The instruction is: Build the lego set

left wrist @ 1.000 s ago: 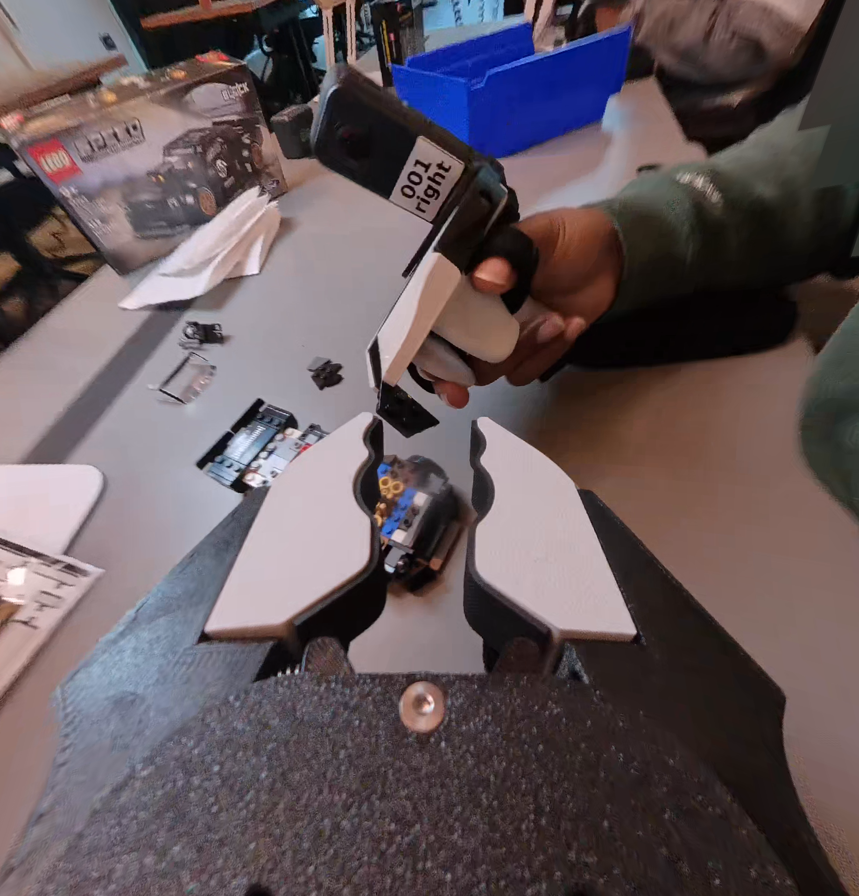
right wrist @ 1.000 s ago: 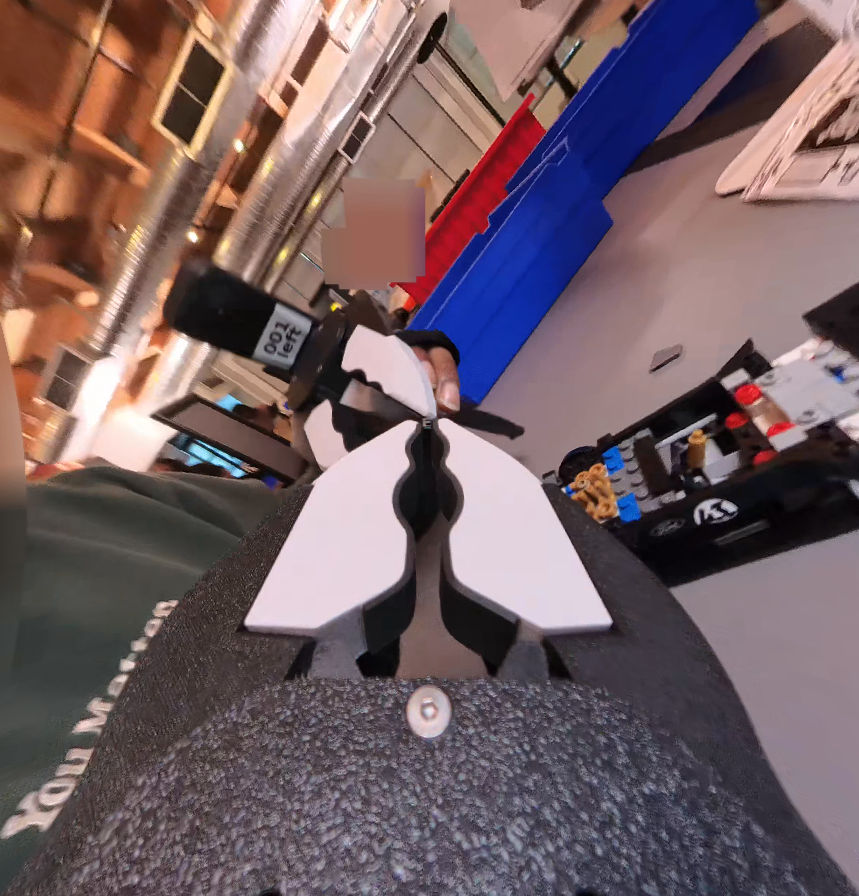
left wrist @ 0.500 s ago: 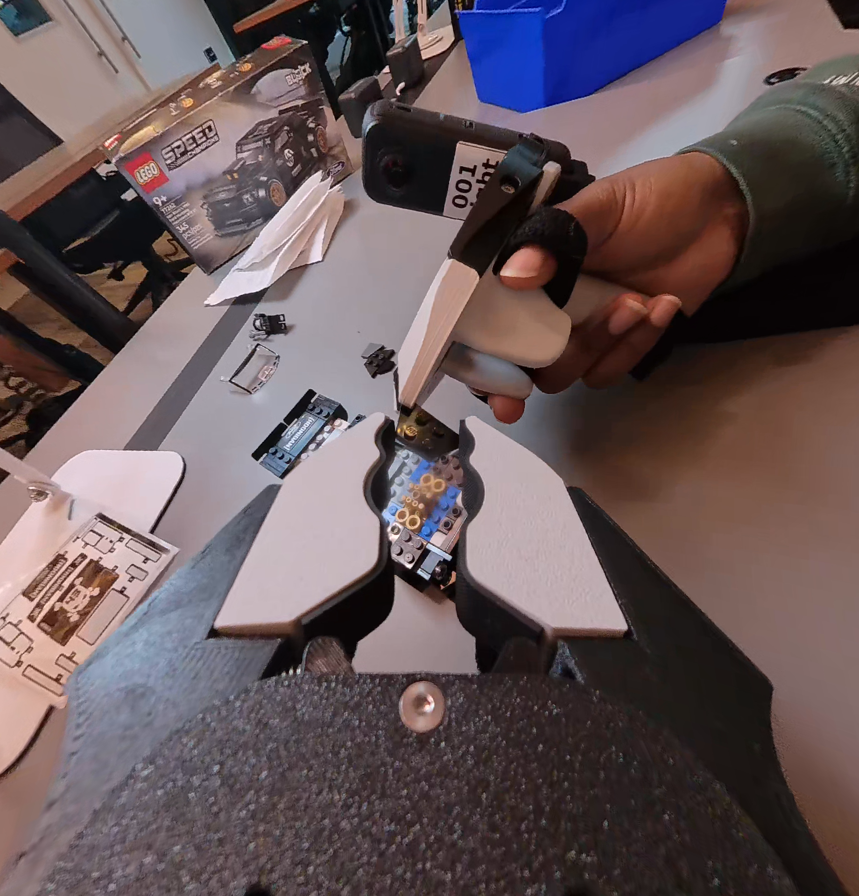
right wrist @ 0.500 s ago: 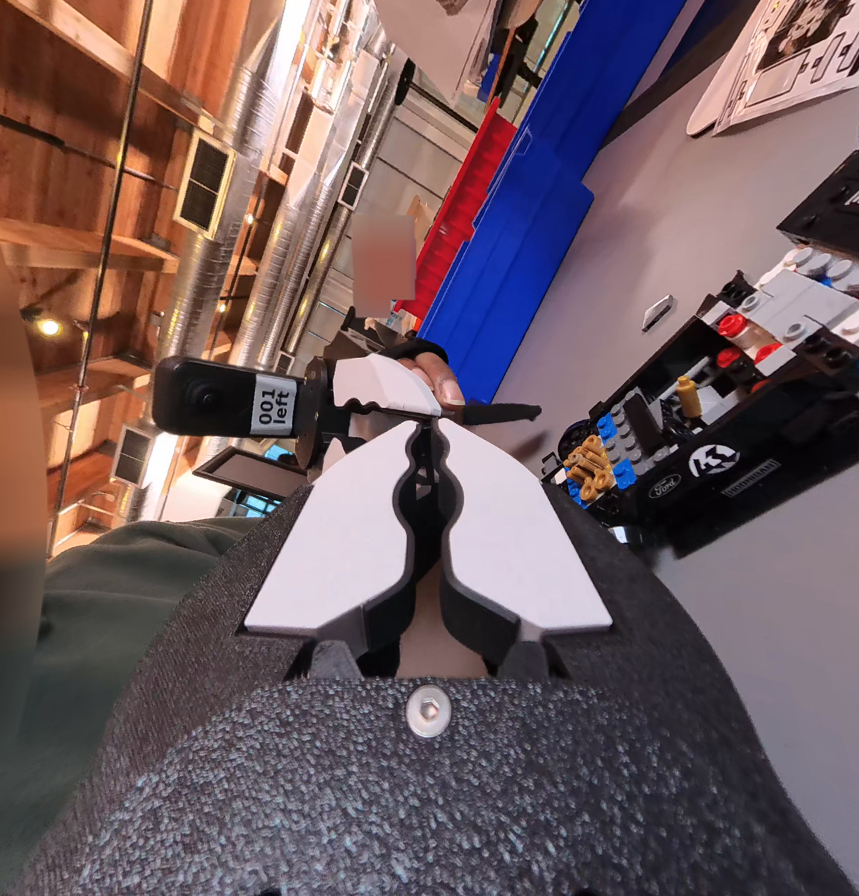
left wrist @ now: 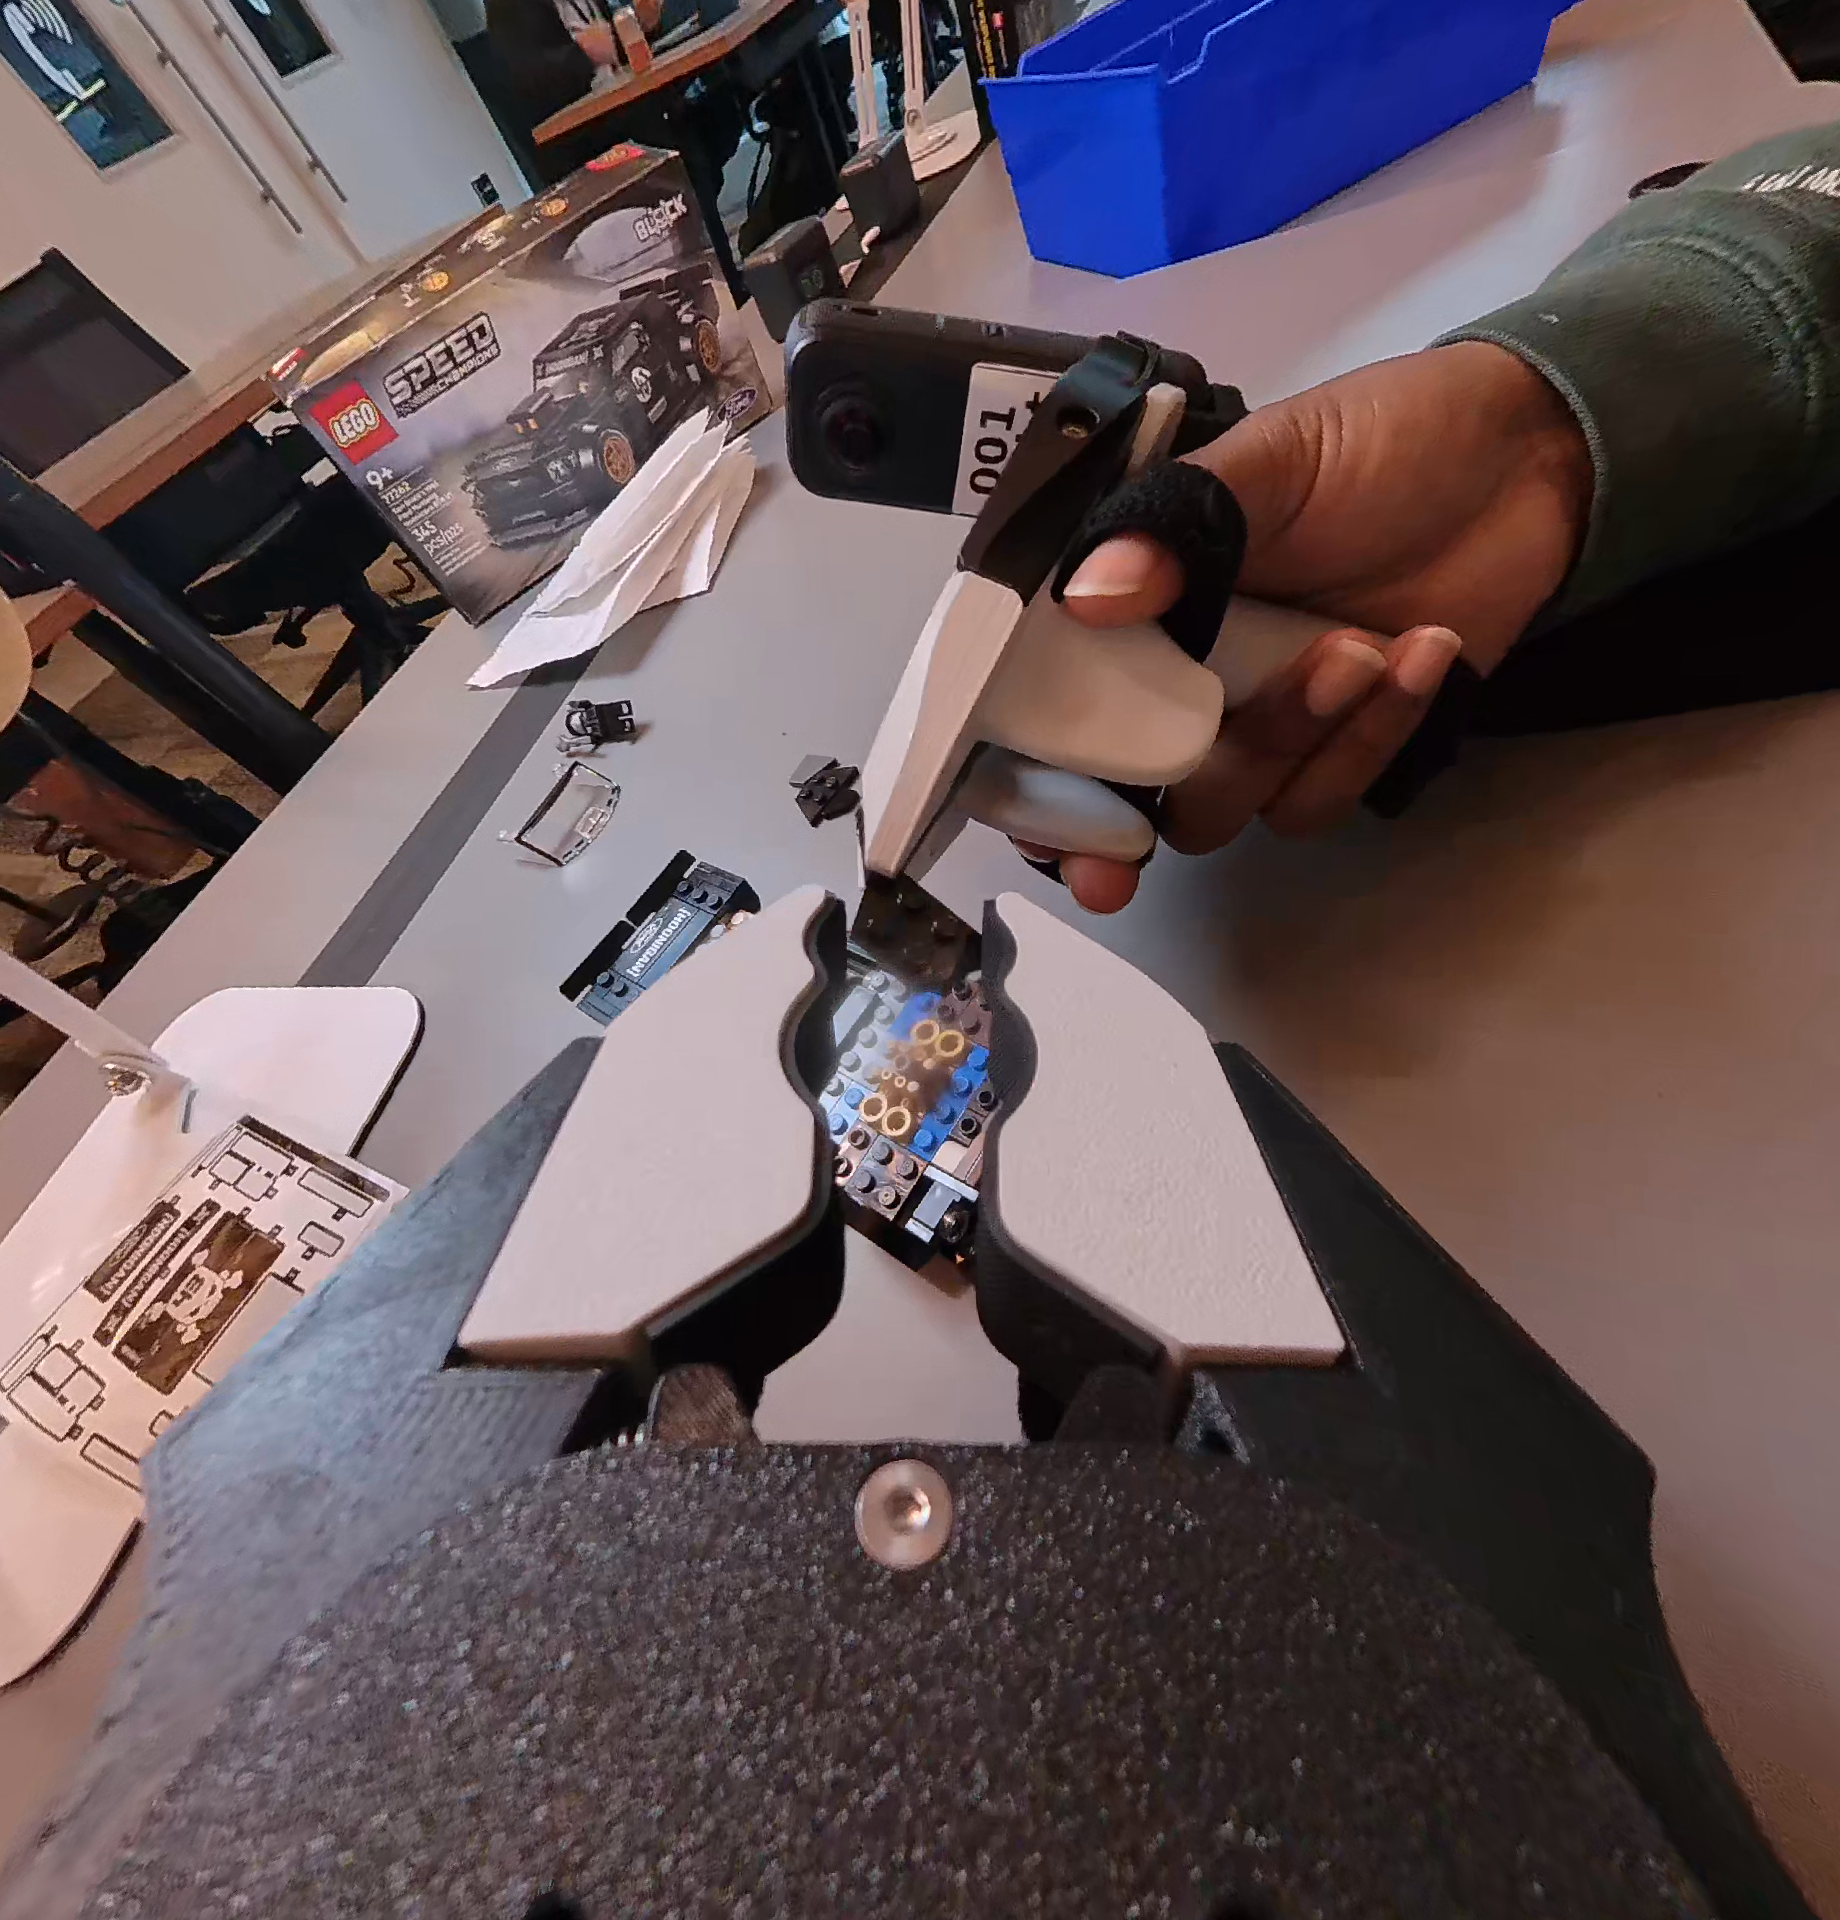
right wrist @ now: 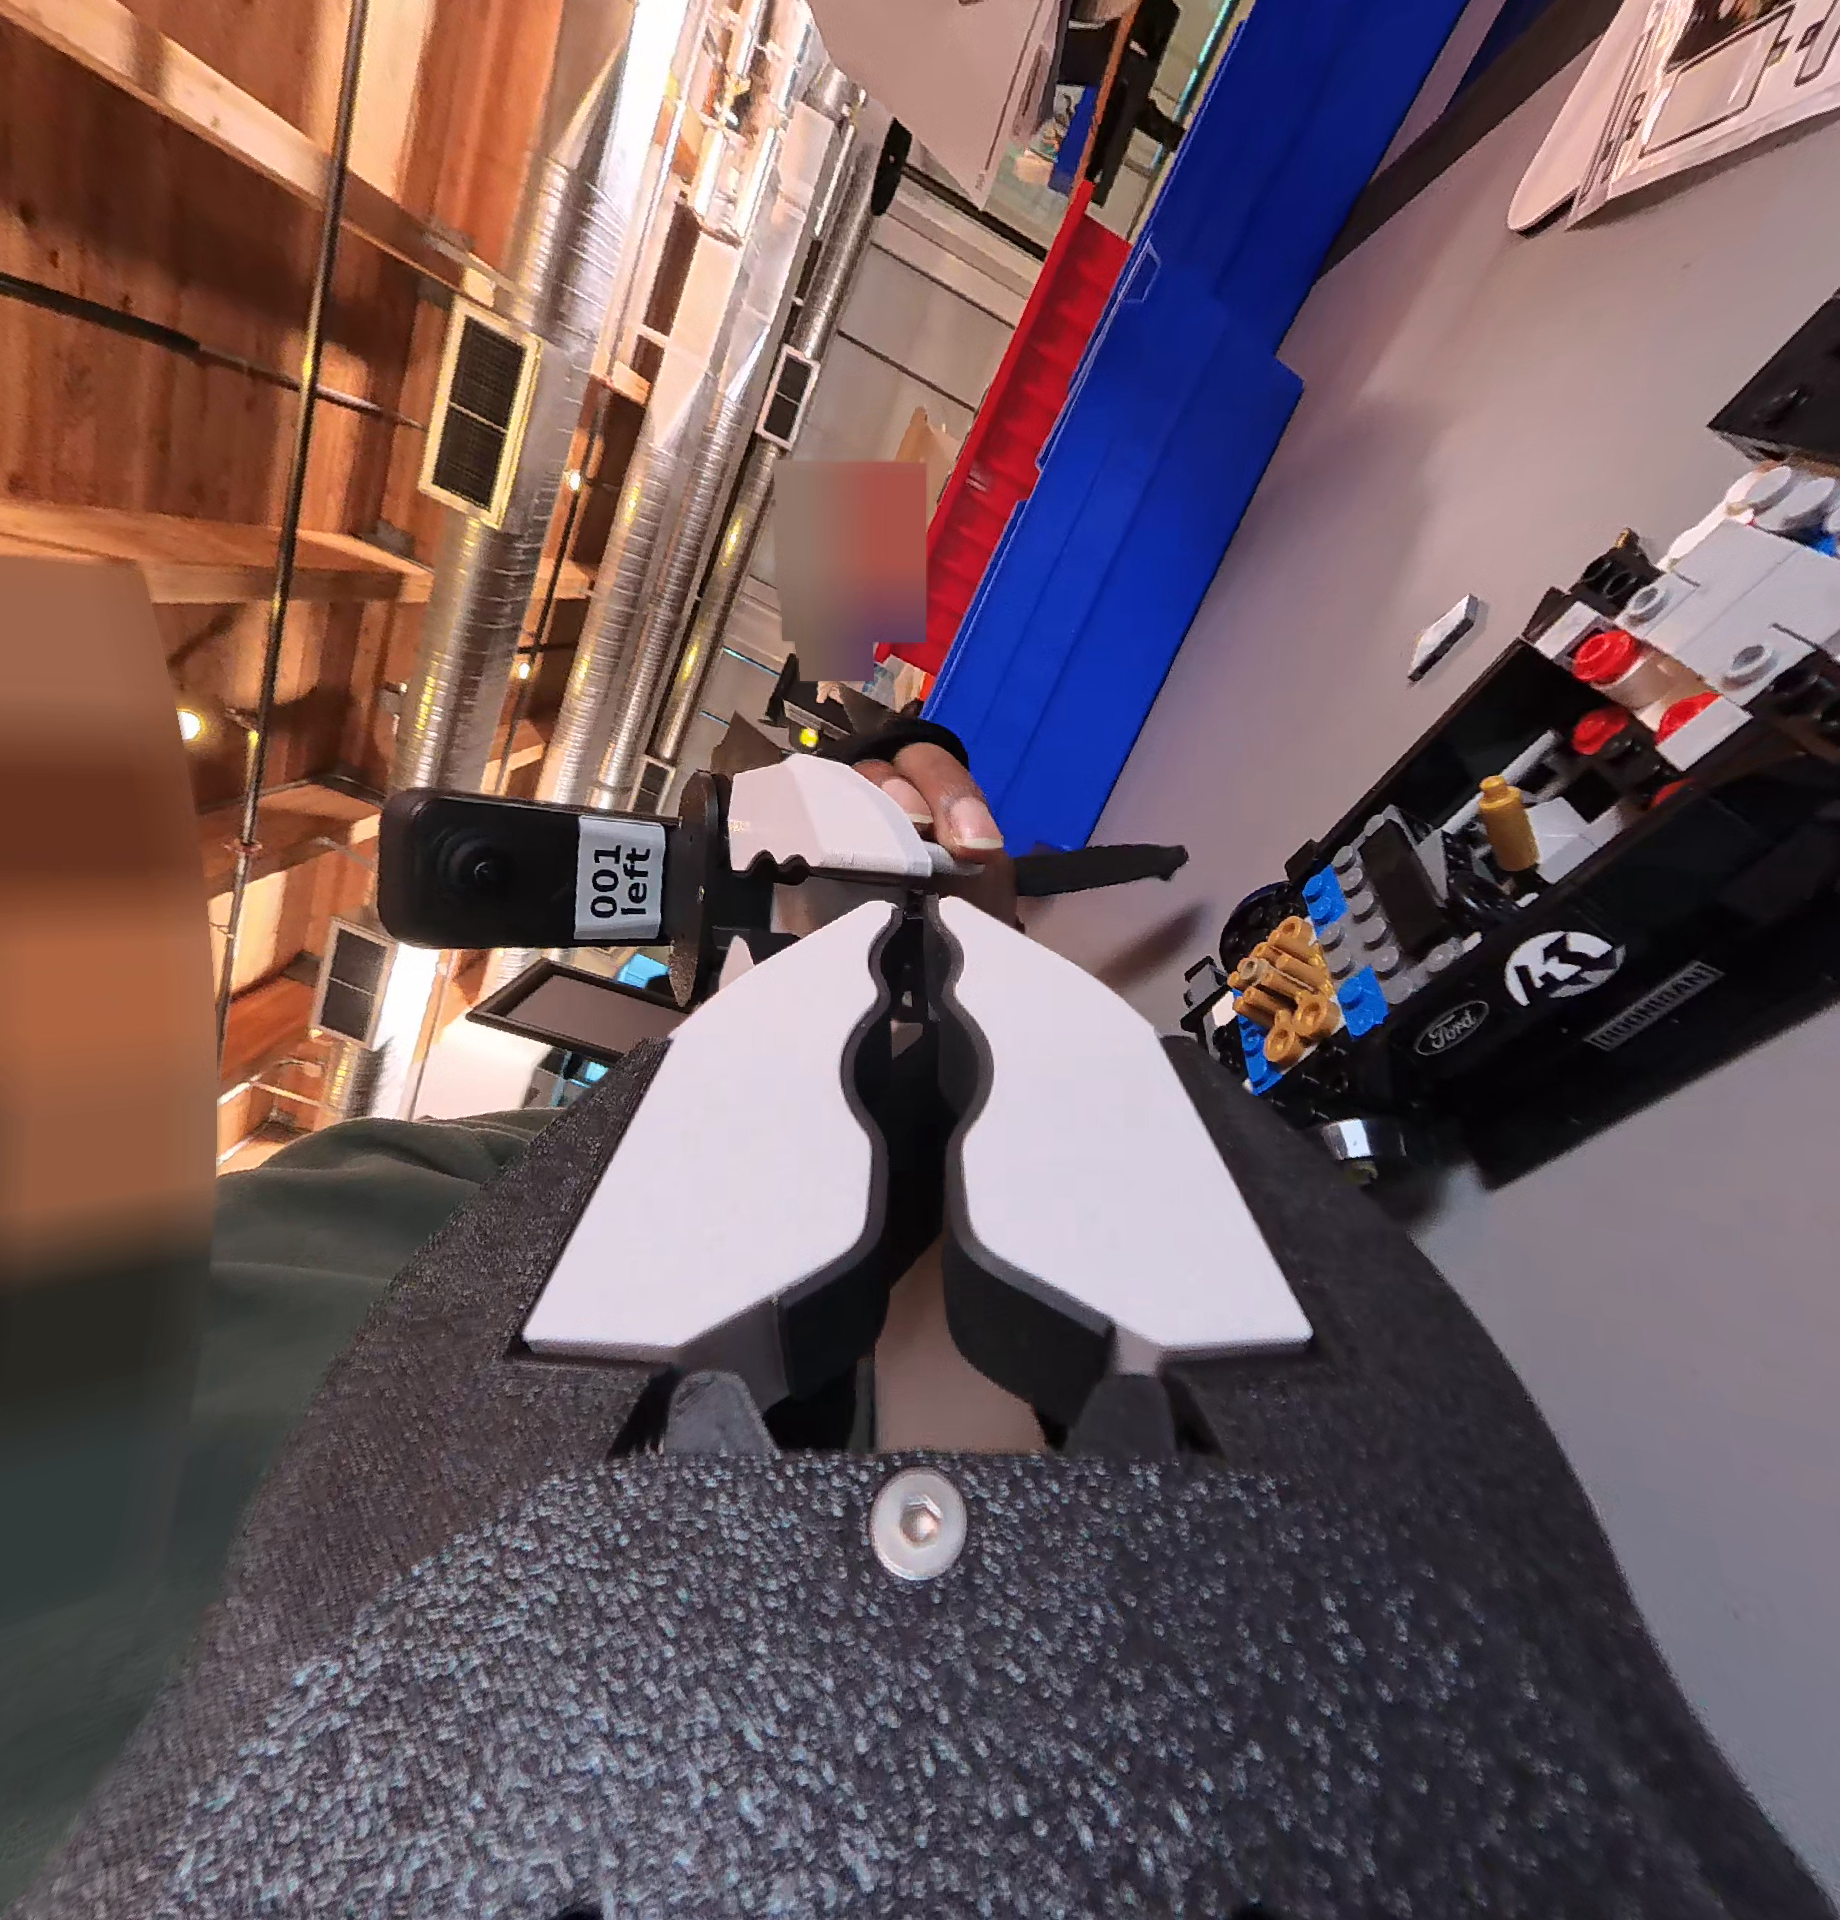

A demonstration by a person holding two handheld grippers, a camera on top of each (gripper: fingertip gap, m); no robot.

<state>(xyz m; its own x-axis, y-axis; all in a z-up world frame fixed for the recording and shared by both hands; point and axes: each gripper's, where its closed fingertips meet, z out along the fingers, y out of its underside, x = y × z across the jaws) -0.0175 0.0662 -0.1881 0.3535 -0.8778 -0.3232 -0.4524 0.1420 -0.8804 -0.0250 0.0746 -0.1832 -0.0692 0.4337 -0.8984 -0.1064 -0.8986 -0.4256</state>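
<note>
A partly built black lego car (left wrist: 911,1101) with blue and gold parts sits on the grey table (left wrist: 1518,1039). My left gripper (left wrist: 905,904) straddles its front end, and the jaws are closed against its sides. My right gripper (left wrist: 880,868), held by a hand, points down from above. It is shut on a small black studded plate (left wrist: 911,925), which is at the car's far end by my left fingertips. In the right wrist view my right gripper (right wrist: 911,920) pinches the thin plate edge-on. The left gripper (right wrist: 1155,860) and the car (right wrist: 1467,987) lie beyond it.
A black sub-assembly with a sticker (left wrist: 656,940), a clear windscreen piece (left wrist: 568,826) and small black parts (left wrist: 824,781) lie to the left. A lego box (left wrist: 542,416), white paper bags (left wrist: 635,561) and a blue bin (left wrist: 1238,135) stand further back. A sticker sheet (left wrist: 168,1288) lies near left. My two grippers' fingertips are within a few centimetres of each other.
My left jaws have narrowed around the car, and the car now lines up between them. My right gripper has come down and brought the black plate to the car's far end.
</note>
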